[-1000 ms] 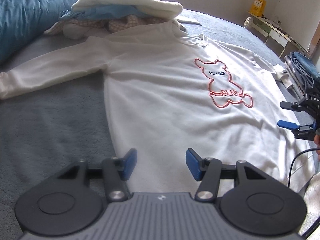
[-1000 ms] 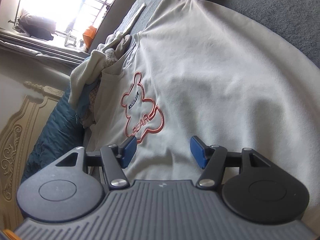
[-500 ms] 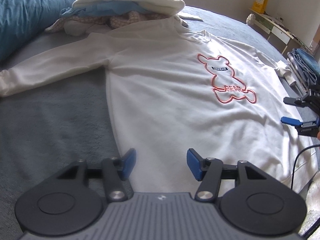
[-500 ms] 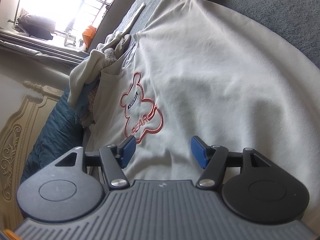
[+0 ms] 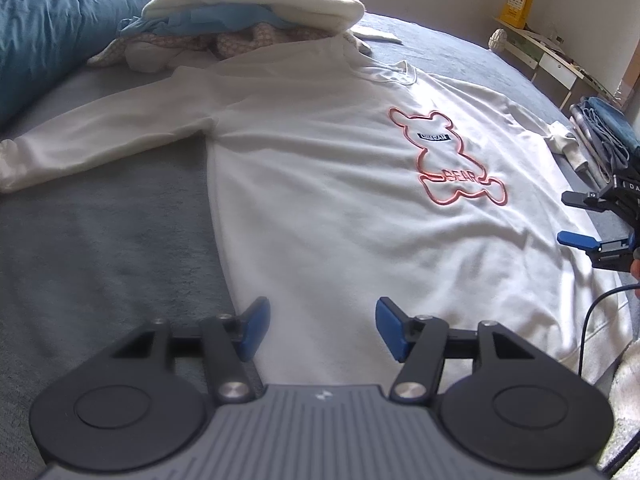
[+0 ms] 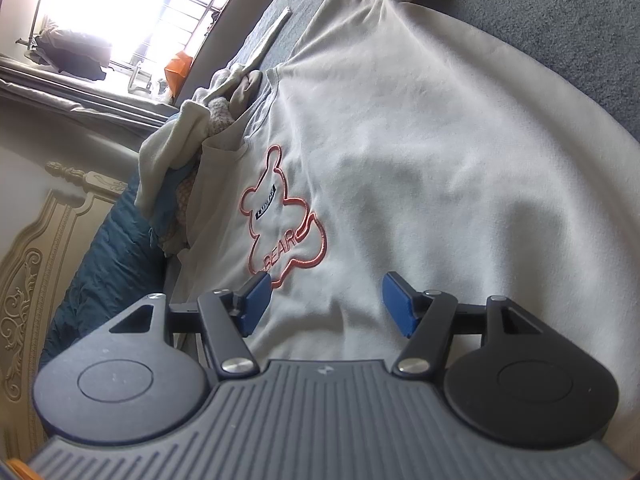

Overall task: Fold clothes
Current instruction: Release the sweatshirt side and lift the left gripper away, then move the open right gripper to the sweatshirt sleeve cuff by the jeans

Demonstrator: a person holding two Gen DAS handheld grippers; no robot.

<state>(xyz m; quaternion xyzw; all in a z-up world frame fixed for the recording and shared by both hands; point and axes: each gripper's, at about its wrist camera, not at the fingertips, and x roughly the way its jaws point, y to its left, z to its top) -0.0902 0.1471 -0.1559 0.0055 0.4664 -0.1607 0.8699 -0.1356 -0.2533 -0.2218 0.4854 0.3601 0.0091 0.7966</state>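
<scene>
Grey bedding (image 5: 100, 248) covers a big bed, and a white sweatshirt (image 5: 320, 200) is spread flat on it, front side up. A red bear outline (image 5: 448, 160) with the word BEAR is seen on the chest. One long sleeve (image 5: 100, 140) is stretched out to the side on the grey cover. A pile of other clothes (image 5: 248, 20) is heaped just past the collar, with a white piece on top and blue and patterned pieces under it. A blue quilt (image 5: 40, 40) is rolled up along the edge of the bed. A carved headboard (image 6: 36, 280) and a bright window with bars (image 6: 132, 12) are seen in the right wrist view.

The left gripper (image 5: 322, 326) is held low over the bottom hem of the sweatshirt, near its side edge. Its blue pads (image 5: 254, 328) are kept apart, and nothing is pinched between them. The right gripper (image 6: 326, 306) is held over the other side of the sweatshirt, beside the bear. Its blue pads are kept apart too, with only flat cloth seen under the gap. Folded clothes (image 5: 604, 132) are stacked by the far side of the bed.
</scene>
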